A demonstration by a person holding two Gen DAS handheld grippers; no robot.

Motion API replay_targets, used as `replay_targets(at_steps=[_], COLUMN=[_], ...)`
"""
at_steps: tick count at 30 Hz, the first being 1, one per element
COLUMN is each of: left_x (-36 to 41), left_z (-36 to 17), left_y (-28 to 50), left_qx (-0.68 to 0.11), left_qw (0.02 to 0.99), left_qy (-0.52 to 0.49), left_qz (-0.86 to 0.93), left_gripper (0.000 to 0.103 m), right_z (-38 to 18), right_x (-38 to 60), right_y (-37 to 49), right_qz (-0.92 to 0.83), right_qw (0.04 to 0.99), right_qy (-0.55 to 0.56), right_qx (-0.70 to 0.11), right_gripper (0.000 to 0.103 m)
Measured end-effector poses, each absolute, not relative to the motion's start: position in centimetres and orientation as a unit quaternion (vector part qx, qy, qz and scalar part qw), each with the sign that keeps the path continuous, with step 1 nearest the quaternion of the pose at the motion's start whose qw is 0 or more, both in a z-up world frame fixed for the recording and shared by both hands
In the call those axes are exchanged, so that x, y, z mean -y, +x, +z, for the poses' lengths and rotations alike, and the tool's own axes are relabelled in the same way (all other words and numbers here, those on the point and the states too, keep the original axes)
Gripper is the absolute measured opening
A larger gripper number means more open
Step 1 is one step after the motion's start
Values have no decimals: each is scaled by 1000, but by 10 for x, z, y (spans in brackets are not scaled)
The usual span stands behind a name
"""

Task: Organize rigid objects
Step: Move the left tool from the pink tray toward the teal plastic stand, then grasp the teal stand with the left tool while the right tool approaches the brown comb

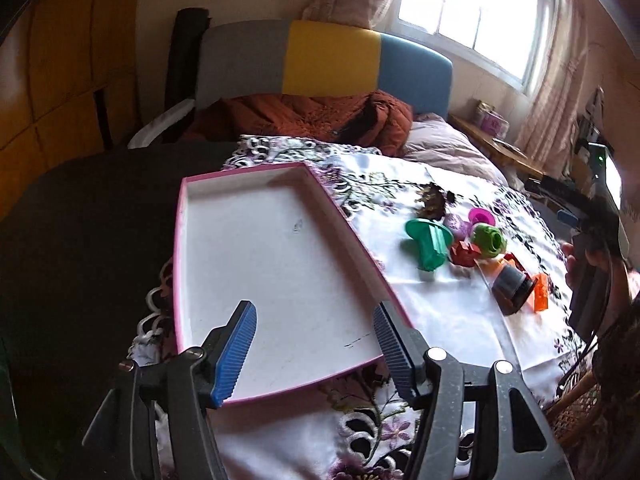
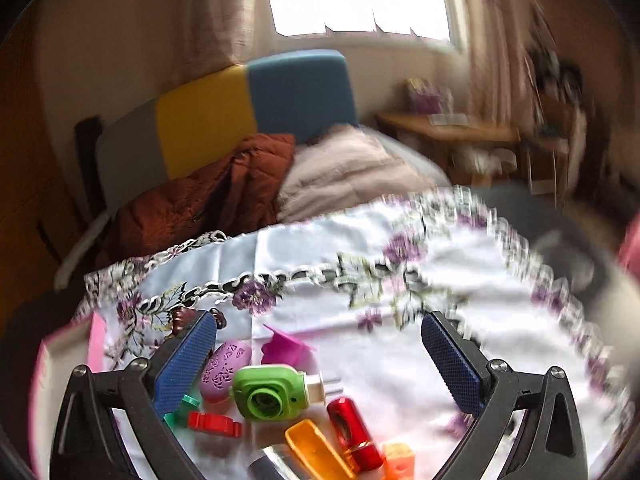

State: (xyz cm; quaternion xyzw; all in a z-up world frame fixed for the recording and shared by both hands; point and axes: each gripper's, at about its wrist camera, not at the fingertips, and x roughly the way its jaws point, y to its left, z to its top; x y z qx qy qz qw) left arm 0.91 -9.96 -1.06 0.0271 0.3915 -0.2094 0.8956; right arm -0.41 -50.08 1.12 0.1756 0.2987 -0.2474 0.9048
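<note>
**Mia:** Where are the toys?

**Ben:** On the flowery cloth (image 1: pixel 452 312), to the right of the pink box (image 1: pixel 276 264). The green plug toy (image 2: pixel 270 394) sits in the middle. A purple egg (image 2: pixel 226 364) is just left of it, and a pink cup (image 2: pixel 282 346) is behind it. A red tube (image 2: pixel 354 428) and an orange case (image 2: pixel 314 450) lie nearer.

**Mia:** Are the grabbers holding anything?

**Ben:** No. The left gripper (image 1: pixel 316 344) is spread wide over the near end of the box. The right gripper (image 2: pixel 320 364) is spread wide above the toys.
</note>
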Motion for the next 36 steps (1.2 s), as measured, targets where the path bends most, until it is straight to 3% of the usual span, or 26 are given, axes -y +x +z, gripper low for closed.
replay_targets(at_steps=[19, 28, 32, 36], left_x=[250, 297, 314, 330], left_z=[-42, -61, -73, -87], left_y=[85, 109, 123, 134], left_qx=[-500, -498, -508, -517], left_qw=[806, 798, 791, 783], left_qy=[69, 117, 125, 140], left_qz=[-309, -318, -318, -317], left_gripper=[61, 56, 48, 30], right_z=[1, 2, 2, 3], right_x=[515, 513, 515, 517], right_y=[-6, -3, -4, -4], right_qz=[-229, -221, -222, -229], right_qw=[893, 895, 894, 892], right_qy=[236, 233, 239, 240], right_qx=[-307, -311, -307, -306], right_gripper=[103, 103, 103, 103])
